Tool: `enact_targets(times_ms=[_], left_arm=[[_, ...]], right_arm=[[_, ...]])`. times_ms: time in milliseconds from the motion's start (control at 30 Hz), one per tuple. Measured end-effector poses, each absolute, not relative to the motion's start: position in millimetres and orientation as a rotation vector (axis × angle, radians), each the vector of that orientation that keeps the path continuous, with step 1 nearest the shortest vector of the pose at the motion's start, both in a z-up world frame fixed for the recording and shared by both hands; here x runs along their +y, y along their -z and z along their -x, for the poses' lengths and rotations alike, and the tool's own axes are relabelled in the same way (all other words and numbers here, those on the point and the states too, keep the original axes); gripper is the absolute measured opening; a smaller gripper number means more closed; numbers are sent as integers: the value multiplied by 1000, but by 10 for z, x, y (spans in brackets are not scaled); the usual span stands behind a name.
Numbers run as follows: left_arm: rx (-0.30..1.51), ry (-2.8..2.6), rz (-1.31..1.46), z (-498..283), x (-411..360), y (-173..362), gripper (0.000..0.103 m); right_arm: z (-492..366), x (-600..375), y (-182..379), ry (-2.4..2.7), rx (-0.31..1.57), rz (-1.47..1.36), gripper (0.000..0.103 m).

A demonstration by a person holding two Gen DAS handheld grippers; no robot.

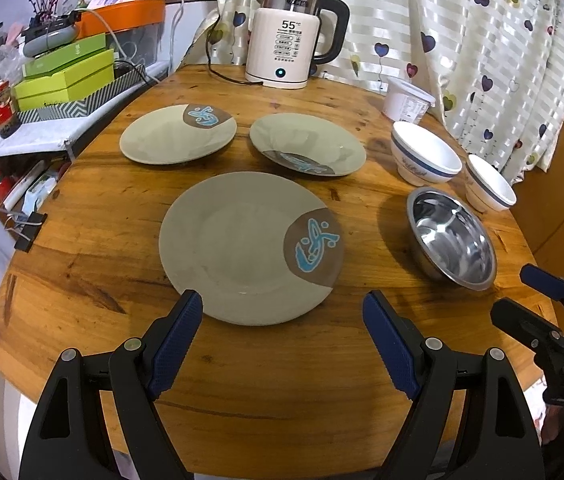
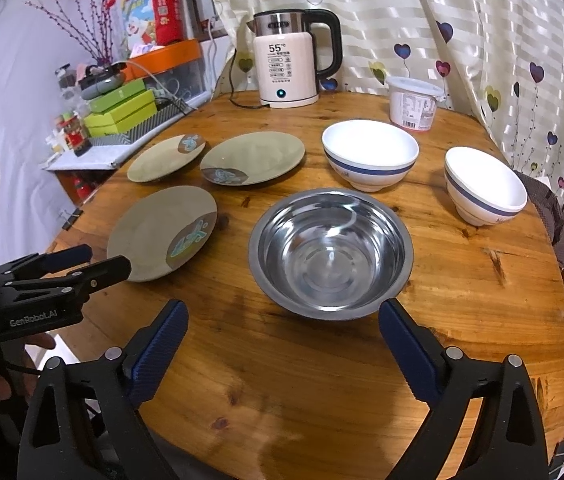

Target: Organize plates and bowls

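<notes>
A: Item count?
B: Three plates (image 1: 250,248), all on the table's (image 1: 282,392) left half; two white bowls (image 2: 370,154) and one steel bowl (image 2: 330,250) on its right half.
A: Jaws?
B: Left gripper (image 1: 282,320) released, at the nearest plate's rim. Right gripper (image 2: 282,328) released, at the steel bowl's near rim.
A: Open room?
B: Bare wood along the table's near edge; kettle (image 1: 288,46) and tub (image 2: 412,104) at the far edge.

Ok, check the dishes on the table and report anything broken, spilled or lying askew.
Nothing stands out. The three plates lie flat and apart on the wooden table; the steel bowl and two white bowls stand upright and empty. No chips or spills show.
</notes>
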State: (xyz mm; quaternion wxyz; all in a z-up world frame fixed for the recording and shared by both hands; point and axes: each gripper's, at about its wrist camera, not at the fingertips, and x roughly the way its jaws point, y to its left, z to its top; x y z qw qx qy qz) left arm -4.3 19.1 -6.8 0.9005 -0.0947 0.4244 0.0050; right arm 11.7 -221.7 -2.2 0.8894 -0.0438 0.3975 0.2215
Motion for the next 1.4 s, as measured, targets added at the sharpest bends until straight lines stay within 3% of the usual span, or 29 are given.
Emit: enact_targets(times_ms=[667, 1400], left_arm=[[866, -26, 235, 22, 384, 65, 83], [841, -126, 287, -335, 1013, 79, 83]], right_arm=[[-211, -1949, -146, -558, 789, 99, 93], [-892, -1258, -269, -662, 825, 145, 93]])
